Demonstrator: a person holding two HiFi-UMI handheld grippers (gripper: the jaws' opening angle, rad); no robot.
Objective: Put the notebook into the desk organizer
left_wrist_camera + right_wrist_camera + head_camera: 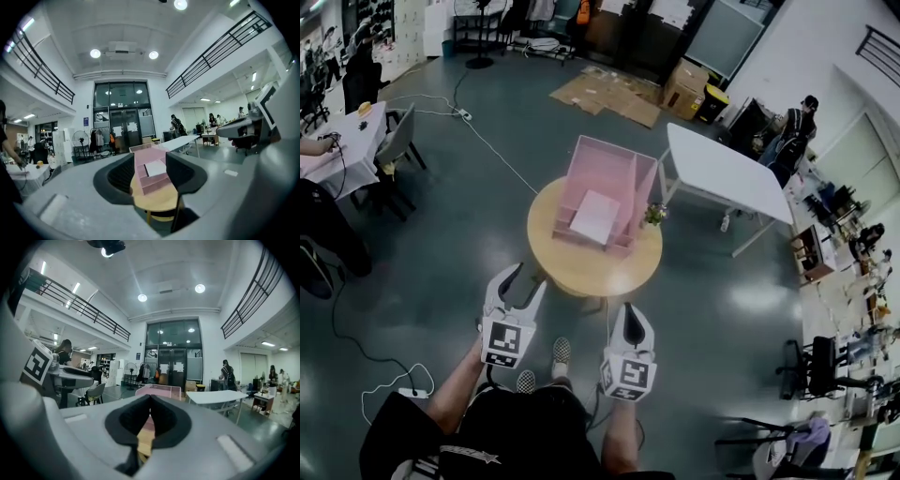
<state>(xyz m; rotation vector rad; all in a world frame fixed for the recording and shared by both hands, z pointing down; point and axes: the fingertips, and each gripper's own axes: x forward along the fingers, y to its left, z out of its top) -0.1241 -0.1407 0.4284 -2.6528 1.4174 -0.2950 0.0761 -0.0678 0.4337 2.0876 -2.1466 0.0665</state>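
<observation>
- Square black-and-white marker on each tool's cube; no letters legible
- Notebook [595, 217]: plain white, flat rectangle, lying inside the organizer toward its 6 o'clock end
- Pink desk organizer [605, 155], walled with dividers, sits on the 12 o'clock half of the round wooden counter [581, 272]
- Left tool [528, 278], at 6 o'clock off the counter: jaws apart, nothing between
- Right tool [630, 309], at 3 o'clock of the left one: tips together, empty

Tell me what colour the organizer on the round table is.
The organizer is pink; the head view shows it best.
</observation>
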